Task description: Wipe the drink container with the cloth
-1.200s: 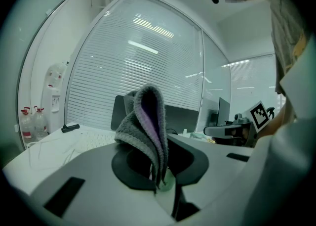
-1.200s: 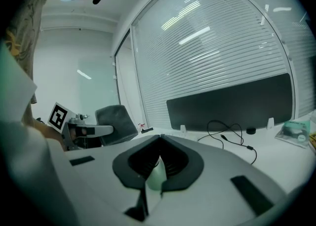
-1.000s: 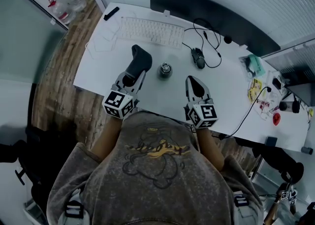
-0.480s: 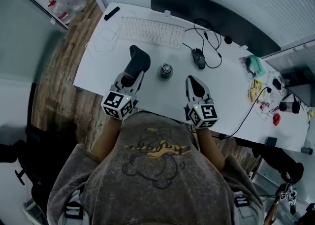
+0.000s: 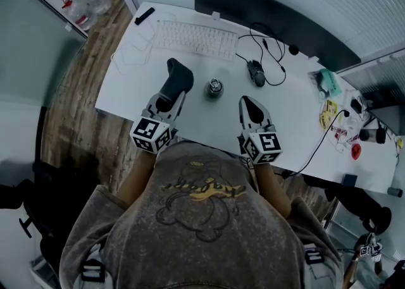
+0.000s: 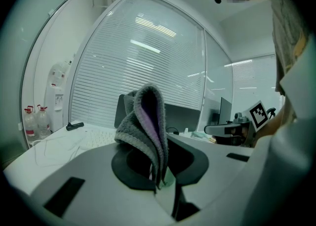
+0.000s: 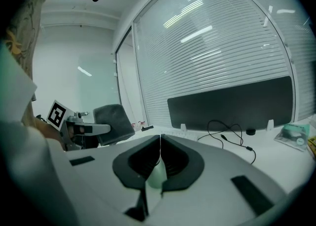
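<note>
Cloth (image 6: 146, 123) is clamped in my left hand-held gripper (image 5: 172, 93), its grey folds standing up past the closed jaws. My right hand-held gripper (image 5: 250, 108) has its jaws pressed together with nothing between them. The drink container (image 5: 215, 88) stands upright on the white surface (image 5: 126, 85), between the two hand-held grippers and touching neither. Beyond it I see a keyboard (image 5: 195, 38) and a mouse (image 5: 256, 74)
</note>
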`<state>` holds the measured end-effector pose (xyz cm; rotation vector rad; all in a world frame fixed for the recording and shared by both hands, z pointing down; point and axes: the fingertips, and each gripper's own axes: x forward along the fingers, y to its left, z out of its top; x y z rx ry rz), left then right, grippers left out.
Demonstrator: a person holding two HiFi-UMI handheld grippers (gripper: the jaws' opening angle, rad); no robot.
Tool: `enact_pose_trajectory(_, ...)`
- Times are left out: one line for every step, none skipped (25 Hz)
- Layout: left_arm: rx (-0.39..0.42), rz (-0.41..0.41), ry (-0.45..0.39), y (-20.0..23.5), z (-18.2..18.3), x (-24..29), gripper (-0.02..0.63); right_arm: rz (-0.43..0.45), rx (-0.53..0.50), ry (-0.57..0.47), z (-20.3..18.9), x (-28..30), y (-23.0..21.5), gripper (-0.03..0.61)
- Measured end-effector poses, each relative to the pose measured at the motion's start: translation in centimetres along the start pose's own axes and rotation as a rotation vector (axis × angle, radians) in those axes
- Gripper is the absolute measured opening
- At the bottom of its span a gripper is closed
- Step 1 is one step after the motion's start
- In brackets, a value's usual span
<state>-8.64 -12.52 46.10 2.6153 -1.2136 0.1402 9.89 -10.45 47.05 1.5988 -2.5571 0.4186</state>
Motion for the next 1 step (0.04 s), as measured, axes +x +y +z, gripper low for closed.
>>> enact_pose_trajectory(0.002,-0.001,0.000,-0.03,0.04,-0.04,0.054,0.001,0.002,0.000,-0.02,-0.06,0.07,0.005)
